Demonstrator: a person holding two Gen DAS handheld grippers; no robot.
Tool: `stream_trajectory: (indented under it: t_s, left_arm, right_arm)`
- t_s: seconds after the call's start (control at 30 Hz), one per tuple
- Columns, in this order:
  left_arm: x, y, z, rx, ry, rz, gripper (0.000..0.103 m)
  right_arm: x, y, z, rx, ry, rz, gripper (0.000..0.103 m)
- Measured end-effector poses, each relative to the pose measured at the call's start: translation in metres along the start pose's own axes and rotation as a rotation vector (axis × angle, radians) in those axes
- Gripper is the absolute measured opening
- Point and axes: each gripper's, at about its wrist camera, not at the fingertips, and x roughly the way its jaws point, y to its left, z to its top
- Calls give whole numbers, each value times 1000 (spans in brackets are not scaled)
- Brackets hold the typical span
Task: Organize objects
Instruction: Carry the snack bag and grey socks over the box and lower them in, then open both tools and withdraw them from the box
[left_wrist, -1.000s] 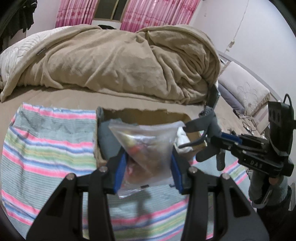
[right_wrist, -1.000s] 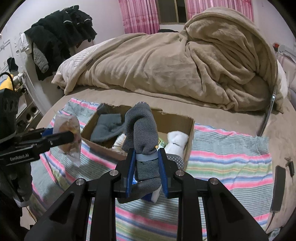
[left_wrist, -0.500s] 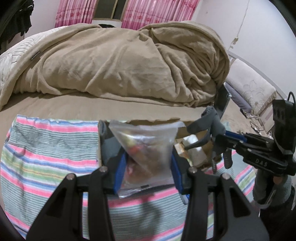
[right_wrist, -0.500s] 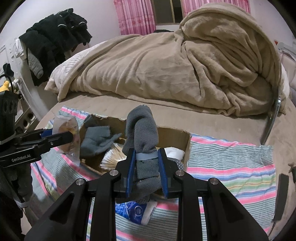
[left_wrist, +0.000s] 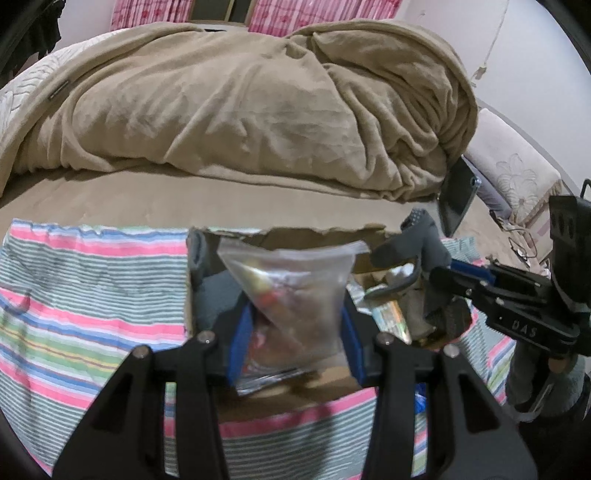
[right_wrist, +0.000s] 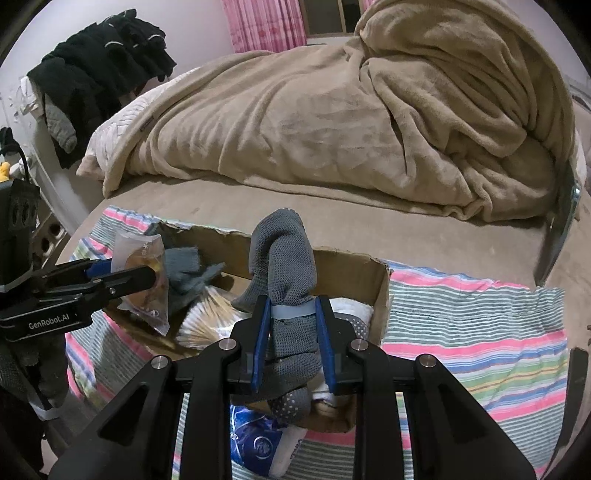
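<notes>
Bedside: "GenRobot.AI" left fingers pinching snack bag, right fingers pinching sock.

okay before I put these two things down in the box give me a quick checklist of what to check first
1. Left tool grips the plastic bag: ok, both pads press on it.
2. Right tool grips the grey sock: ok, clamped at its middle.
3. Both items are over the cardboard box: ok for the sock; the bag is at the box's left end.
4. Free room in the box: cannot tell; a grey cloth, a white bundle and more already lie inside.
5. Tools clear of each other: ok, apart.
6. Box sits flat on the striped sheet: cannot tell.
</notes>
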Motion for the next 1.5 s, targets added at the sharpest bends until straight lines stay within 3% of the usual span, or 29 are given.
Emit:
stream_trajectory:
  t_s: [0.5, 0.67, 0.77, 1.37, 1.5]
  left_arm:
    - [33, 4, -4, 7, 73, 20, 47]
    - [31, 4, -2, -5, 78, 24, 51]
    - [23, 3, -2, -12, 60, 24, 63]
    - [-35, -11, -19, -17, 6, 21, 64]
    - [-45, -14, -27, -19, 4, 20, 64]
  right_arm:
    - [26, -1, -9, -4, 50, -31, 27]
    - [20, -4, -7, 14, 29, -40, 52]
    - [12, -3, -7, 18, 7, -37, 62]
    - [-32, 13, -26, 45, -34, -36, 64]
    - [-40, 16, -32, 51, -38, -32, 71]
